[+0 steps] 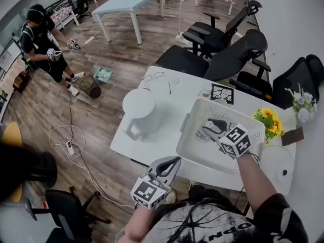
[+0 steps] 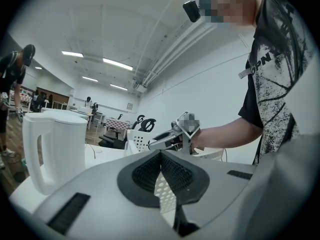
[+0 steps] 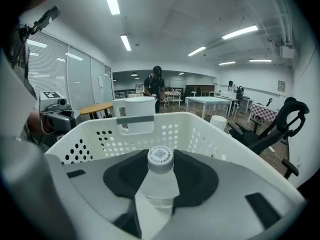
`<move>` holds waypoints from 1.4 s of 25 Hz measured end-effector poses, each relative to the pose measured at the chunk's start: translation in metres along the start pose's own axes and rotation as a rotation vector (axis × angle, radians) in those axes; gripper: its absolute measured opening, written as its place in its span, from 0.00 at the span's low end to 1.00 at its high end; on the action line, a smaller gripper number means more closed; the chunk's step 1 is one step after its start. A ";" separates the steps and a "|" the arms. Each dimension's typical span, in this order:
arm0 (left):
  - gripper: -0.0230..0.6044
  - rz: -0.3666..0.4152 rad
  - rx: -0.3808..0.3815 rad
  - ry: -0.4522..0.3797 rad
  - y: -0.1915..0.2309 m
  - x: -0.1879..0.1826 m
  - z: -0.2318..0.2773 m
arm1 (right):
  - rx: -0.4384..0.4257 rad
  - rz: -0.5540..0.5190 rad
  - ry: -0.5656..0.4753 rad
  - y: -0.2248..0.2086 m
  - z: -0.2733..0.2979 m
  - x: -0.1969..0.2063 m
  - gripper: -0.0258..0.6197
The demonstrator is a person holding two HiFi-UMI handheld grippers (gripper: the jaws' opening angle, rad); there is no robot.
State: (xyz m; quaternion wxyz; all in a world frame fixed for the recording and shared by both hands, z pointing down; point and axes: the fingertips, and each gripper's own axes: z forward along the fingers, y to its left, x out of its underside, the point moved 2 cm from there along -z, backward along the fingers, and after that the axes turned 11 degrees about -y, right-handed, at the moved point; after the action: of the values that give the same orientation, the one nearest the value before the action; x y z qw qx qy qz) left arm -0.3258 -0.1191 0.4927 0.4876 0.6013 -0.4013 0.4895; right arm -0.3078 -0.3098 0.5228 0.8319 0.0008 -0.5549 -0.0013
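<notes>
Right — the right gripper [image 3: 159,183] has its fingers [image 3: 196,178] closed round the neck of a small clear plastic bottle with a white screw cap [image 3: 160,170], gripping just under the cap. The bottle is upright and sits inside the walls of the white perforated plastic basket [image 3: 100,139] on the white desk [image 1: 152,146]. I cannot tell whether it touches the basket floor. By my reading the bottle is picked up and brought into the basket, but it is not yet let go.

The left gripper [image 2: 161,173] is low at the near edge of the desk, well apart from the basket. Its fingers [image 2: 145,173] meet at the tips and hold nothing. A white plastic electric kettle [image 1: 139,110] stands on the desk left of the basket, untouched.

Writing — little of it:
- The bottle cap carries a small printed code, too fine to read.
- No label text on the bottle can be made out.
- The person's black shirt shows part of a white print, letters like "OPN", the rest cut off.
- A black-and-white square marker card [image 1: 221,92] lies behind the basket and carries no words.
</notes>
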 end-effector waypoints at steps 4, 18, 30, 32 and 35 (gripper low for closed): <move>0.05 0.004 0.001 0.003 0.001 -0.001 0.001 | 0.000 -0.019 -0.005 0.001 -0.001 0.001 0.30; 0.05 0.055 0.036 0.019 -0.004 -0.014 -0.010 | 0.014 -0.031 -0.022 0.011 -0.005 -0.006 0.29; 0.05 0.084 0.127 0.020 -0.024 -0.020 -0.013 | 0.110 -0.047 -0.146 0.017 -0.039 -0.057 0.29; 0.05 0.092 0.150 0.020 -0.028 -0.021 -0.015 | 0.128 -0.058 -0.166 0.020 -0.046 -0.067 0.29; 0.05 0.108 0.179 0.019 -0.035 -0.023 -0.018 | 0.154 -0.068 -0.189 0.024 -0.056 -0.079 0.29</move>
State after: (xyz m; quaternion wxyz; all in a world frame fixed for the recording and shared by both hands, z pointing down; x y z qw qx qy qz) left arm -0.3001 -0.0940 0.4646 0.4087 0.6153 -0.3833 0.5545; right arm -0.2861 -0.2856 0.4286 0.7728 0.0833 -0.6290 0.0128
